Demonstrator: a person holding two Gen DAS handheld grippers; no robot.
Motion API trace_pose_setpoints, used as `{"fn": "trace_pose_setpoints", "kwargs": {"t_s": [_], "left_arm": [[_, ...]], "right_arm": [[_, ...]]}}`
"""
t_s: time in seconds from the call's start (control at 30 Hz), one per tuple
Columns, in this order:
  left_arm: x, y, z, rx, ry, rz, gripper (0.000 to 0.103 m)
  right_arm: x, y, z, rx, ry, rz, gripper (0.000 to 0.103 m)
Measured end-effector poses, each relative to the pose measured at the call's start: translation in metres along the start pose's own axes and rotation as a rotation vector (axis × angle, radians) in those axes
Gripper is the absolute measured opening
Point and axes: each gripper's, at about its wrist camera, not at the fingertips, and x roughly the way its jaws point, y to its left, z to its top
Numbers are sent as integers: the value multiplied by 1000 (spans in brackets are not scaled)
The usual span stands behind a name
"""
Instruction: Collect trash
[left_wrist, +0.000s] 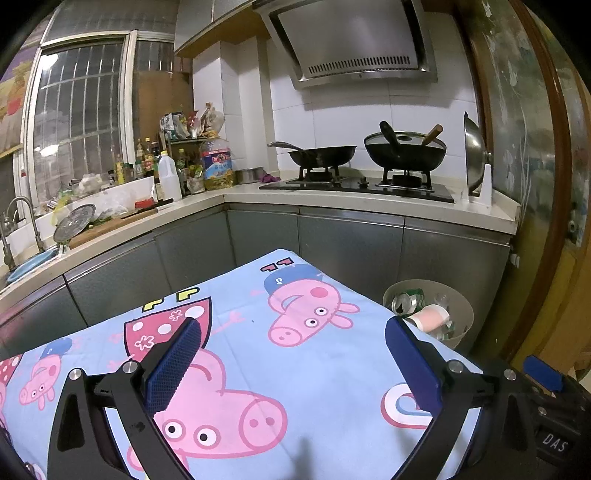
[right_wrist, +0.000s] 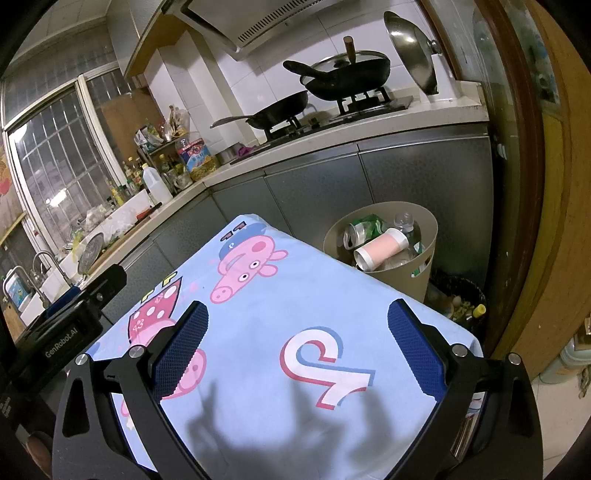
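The left gripper (left_wrist: 293, 332), black-framed with blue ribbed pads, fills the lower frame with its fingers spread wide apart and nothing between them. The right gripper (right_wrist: 297, 317) of the same build is likewise spread and bare. Both hang over a light blue cartoon-pig cloth (right_wrist: 266, 317) covering a table. Past the cloth's far right corner, right of centre, stands a beige plastic waste bin (right_wrist: 428, 225) holding a crushed green can (right_wrist: 360, 229), a pink-and-white paper cup (right_wrist: 380, 249) and a clear plastic bottle (right_wrist: 404, 221).
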Motion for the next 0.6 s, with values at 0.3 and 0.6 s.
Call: {"fn": "trace_pose_setpoints", "kwargs": {"t_s": [0.3, 0.6], "left_arm": [[0, -1, 0, 4, 2, 1, 99], [1, 2, -5, 14, 12, -7, 99]], "right_arm": [[0, -1, 2, 0, 1, 0, 97], [0, 0, 2, 0, 1, 0, 97]]}}
